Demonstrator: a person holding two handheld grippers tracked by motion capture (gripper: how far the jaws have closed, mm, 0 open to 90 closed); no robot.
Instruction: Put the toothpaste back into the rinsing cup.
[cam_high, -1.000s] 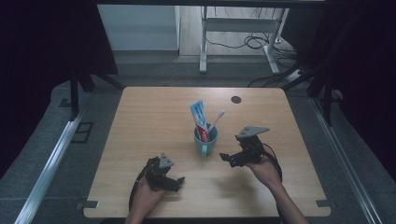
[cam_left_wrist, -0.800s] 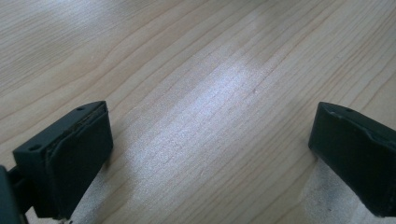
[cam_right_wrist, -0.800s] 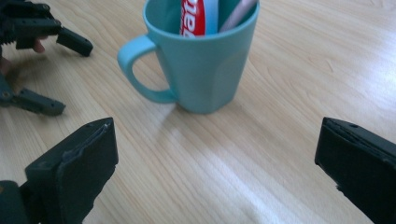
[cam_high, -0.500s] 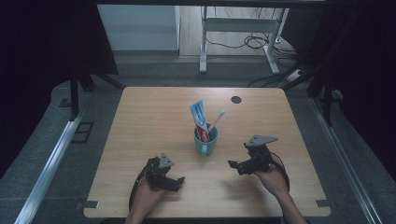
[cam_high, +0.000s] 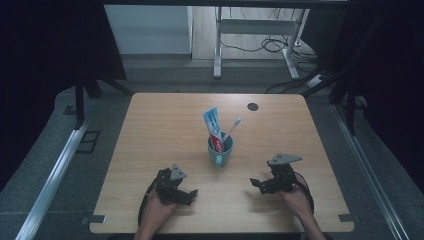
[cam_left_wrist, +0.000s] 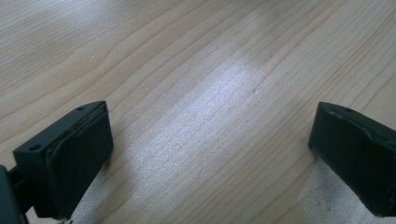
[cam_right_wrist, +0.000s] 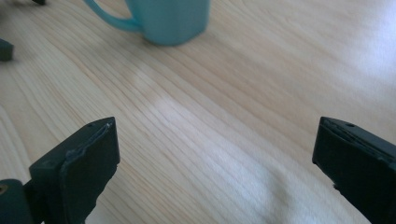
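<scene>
A teal mug (cam_high: 220, 151) stands near the middle of the wooden table (cam_high: 160, 125), holding a toothpaste tube (cam_high: 213, 125) and a toothbrush (cam_high: 231, 128). My left gripper (cam_high: 186, 194) rests low on the table at the front left, open, with bare wood between its jaws (cam_left_wrist: 215, 154). My right gripper (cam_high: 256, 184) sits at the front right, open and empty, pointing left toward the mug. In the right gripper view the mug (cam_right_wrist: 163, 18) with its handle stands ahead beyond the gripper (cam_right_wrist: 215, 163).
A small dark round spot (cam_high: 252, 106) lies on the table's far right part. Beyond the table stand a metal desk frame (cam_high: 220, 40) and cables on the floor. A metal rail (cam_high: 55, 170) runs along the left.
My right gripper has moved away from the mug, back toward the front right and lower to the table. The left gripper has stayed put.
</scene>
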